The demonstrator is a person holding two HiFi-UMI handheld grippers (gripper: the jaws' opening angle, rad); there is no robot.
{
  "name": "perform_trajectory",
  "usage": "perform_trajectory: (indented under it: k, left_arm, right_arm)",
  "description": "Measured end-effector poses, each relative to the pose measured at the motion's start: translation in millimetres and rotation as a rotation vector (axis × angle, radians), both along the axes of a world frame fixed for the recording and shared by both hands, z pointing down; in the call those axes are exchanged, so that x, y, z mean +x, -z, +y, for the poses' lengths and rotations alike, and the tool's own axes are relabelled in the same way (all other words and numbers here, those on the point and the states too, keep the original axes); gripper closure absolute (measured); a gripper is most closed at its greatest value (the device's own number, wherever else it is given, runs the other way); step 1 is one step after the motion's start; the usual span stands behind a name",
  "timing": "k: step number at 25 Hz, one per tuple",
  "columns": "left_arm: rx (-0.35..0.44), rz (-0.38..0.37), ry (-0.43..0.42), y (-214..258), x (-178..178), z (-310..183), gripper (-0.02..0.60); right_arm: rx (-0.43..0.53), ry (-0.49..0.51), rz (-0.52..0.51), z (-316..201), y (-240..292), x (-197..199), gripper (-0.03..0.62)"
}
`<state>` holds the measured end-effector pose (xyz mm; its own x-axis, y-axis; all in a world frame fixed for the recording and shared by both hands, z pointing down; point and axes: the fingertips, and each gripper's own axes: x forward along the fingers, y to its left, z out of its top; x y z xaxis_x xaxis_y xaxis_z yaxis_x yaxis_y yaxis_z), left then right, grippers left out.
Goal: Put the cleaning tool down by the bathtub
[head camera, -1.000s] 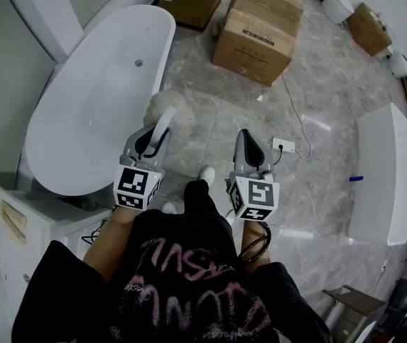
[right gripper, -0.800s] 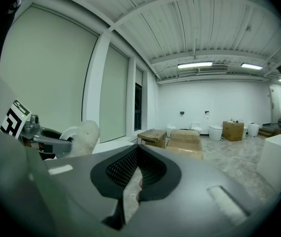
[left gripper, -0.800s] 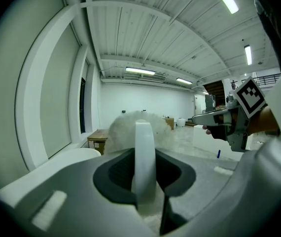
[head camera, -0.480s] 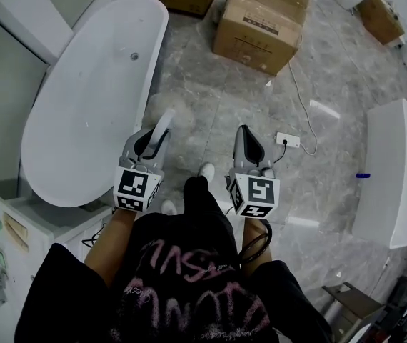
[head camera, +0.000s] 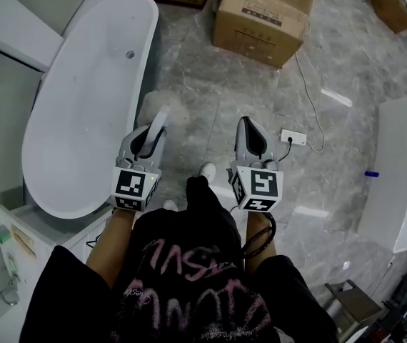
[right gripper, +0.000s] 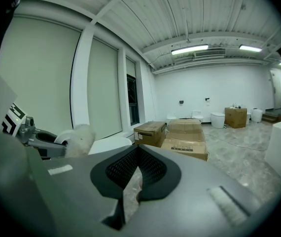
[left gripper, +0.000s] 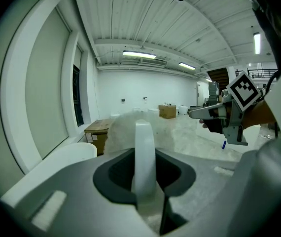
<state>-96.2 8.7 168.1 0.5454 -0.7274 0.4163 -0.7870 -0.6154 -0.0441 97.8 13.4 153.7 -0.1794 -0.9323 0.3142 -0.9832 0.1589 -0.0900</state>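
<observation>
L gripper (head camera: 153,130) clamps cleaning tool (head camera: 171,111) — fluffy head beyond tips; R gripper (head camera: 249,126) closed.

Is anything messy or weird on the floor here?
A little. A white socket block lies loose on the grey floor, right of the person's white shoe. Its cable snakes toward the cardboard boxes, so it could trip someone. Nothing looks spilled or broken.

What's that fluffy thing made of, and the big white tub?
The cleaning tool's head looks like soft, woolly white fibre, fuzzy at the edges; its handle looks like smooth white plastic. The bathtub seems glossy white acrylic or ceramic: seamless, with a slight sheen.
</observation>
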Motion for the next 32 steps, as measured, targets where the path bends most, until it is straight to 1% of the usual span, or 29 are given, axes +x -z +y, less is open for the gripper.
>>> perform_trajectory:
  k: [4, 8, 9, 15, 19, 26, 32]
  left_arm:
    - [-0.014, -0.022, 0.006, -5.9, 20.1, -19.7, 0.494]
    - [-0.023, -0.087, 0.014, -10.9, 33.5, -37.3, 0.494]
    - [-0.027, -0.091, 0.016, -13.4, 35.7, -39.8, 0.494]
    - [-0.052, -0.07, 0.028, -21.2, 39.9, -42.0, 0.494]
    - [-0.061, -0.087, 0.036, -24.9, 34.4, -45.3, 0.494]
    - [-0.076, -0.068, 0.007, -31.9, 30.4, -50.2, 0.494]
    - [-0.092, -0.04, -0.009, -45.8, 17.4, -58.7, 0.494]
  right_arm:
    - [-0.019, 0.006, -0.015, -20.5, -9.6, 22.5, 0.574]
    - [-0.039, 0.02, -0.029, -37.4, -21.5, 37.2, 0.574]
    - [-0.042, 0.024, -0.031, -40.8, -22.9, 39.2, 0.574]
    - [-0.065, 0.047, -0.046, -50.4, -31.1, 41.5, 0.574]
    - [-0.088, 0.054, -0.046, -50.2, -39.8, 34.6, 0.574]
    - [-0.096, 0.04, -0.034, -47.9, -46.0, 24.4, 0.574]
    - [-0.12, 0.018, -0.018, -46.9, -55.6, 11.7, 0.574]
